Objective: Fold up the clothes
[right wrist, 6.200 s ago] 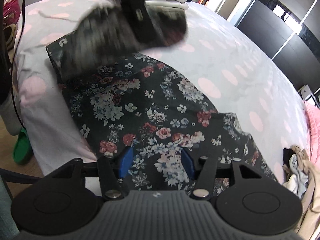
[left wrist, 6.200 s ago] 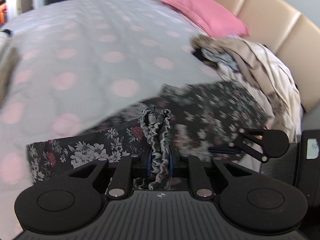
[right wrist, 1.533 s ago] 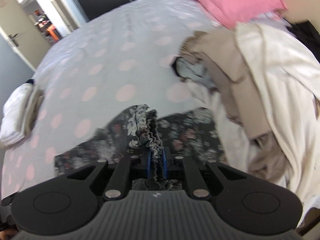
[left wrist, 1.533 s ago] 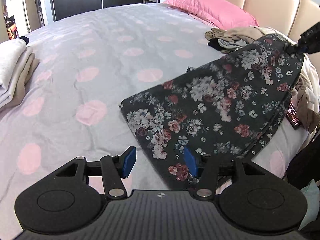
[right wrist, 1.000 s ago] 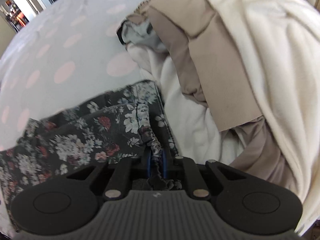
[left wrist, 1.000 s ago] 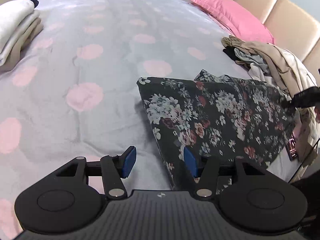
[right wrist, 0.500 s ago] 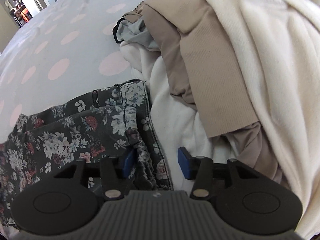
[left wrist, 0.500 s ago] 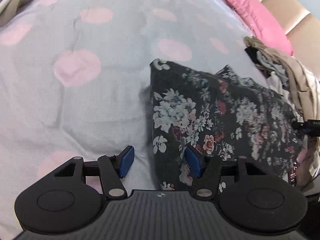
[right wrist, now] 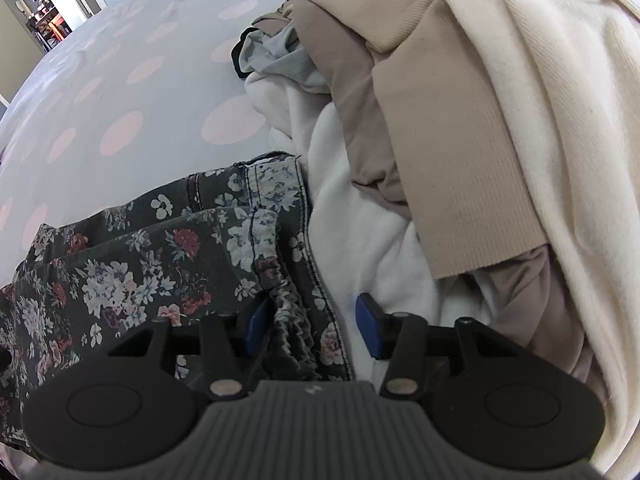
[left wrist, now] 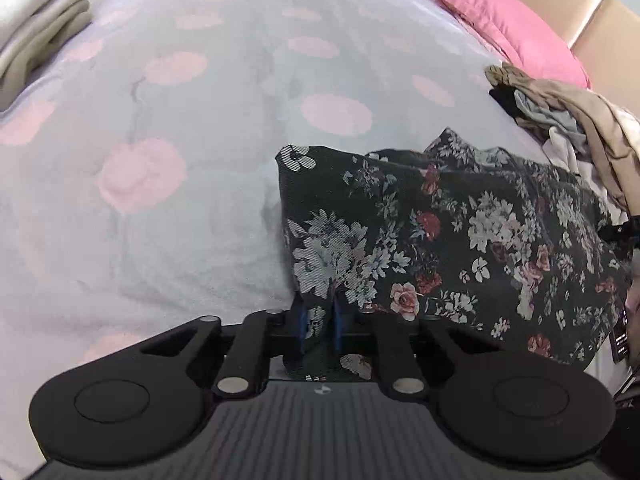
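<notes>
- Left gripper (left wrist: 319, 322): blue pads nearly together, pinching a fold of the floral garment (left wrist: 440, 248) at its near left edge; the cloth bunches up between them.
- Right gripper (right wrist: 310, 326): jaws wide apart, nothing clamped. The garment's gathered elastic waistband (right wrist: 290, 320) lies in the gap, touching or just beside the left pad (right wrist: 256, 326); the right pad (right wrist: 366, 330) sits over white fabric, apart from the waistband.
- Floral garment, left wrist view: dark cloth with white and red flowers, lying folded on the bedspread (left wrist: 180, 140), running from the clamped edge off toward the right; its upper layer is rumpled at the far edge.
- Floral garment (right wrist: 140, 272), right wrist view: the waistband end, with stitched seams and two overlapping layers, butts against the pile of unfolded clothes (right wrist: 460, 140).
- Left wrist view only: a pink pillow (left wrist: 500, 28) against a tan headboard (left wrist: 600, 28), and a stack of folded cream clothes (left wrist: 36, 24) at far left, well apart from the garment.
- Right wrist view only: the pile close up, showing a cream knit, a tan ribbed piece, white fleece and a grey item; an open doorway (right wrist: 44, 4) beyond the bed.
</notes>
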`<control>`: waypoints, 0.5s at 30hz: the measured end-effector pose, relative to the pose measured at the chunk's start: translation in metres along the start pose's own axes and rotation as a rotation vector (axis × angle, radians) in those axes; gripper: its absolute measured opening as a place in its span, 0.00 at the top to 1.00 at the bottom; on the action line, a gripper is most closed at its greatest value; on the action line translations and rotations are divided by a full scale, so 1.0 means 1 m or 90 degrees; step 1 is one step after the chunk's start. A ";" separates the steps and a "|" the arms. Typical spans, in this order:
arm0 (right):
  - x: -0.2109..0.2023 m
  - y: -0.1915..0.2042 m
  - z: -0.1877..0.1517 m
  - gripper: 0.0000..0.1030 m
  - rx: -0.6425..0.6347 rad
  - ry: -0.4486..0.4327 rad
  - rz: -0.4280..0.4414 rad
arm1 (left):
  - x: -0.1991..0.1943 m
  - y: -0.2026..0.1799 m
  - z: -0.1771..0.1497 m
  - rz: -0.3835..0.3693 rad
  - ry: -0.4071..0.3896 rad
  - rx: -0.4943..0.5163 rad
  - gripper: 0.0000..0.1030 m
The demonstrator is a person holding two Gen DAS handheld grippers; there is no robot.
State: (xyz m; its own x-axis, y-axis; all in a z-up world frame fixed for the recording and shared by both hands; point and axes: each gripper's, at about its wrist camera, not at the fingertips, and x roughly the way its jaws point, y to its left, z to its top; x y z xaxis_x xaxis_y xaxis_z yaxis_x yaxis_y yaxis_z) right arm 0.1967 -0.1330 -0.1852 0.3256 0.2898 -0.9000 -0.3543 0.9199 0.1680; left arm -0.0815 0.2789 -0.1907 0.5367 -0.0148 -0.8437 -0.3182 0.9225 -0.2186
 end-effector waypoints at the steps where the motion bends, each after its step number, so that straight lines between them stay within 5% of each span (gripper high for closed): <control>1: 0.000 0.001 0.000 0.51 0.000 0.000 -0.002 | -0.004 -0.001 0.001 0.002 -0.003 0.000 0.92; 15: 0.007 0.050 0.000 0.48 -0.051 0.037 0.007 | -0.060 0.015 0.022 0.072 -0.040 0.040 0.95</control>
State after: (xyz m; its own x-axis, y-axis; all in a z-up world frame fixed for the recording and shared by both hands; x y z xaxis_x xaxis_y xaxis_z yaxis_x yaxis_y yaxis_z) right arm 0.1818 -0.0853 -0.1832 0.2705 0.2820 -0.9205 -0.4271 0.8921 0.1478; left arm -0.1016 0.3021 -0.1329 0.5485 0.1128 -0.8285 -0.3305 0.9394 -0.0909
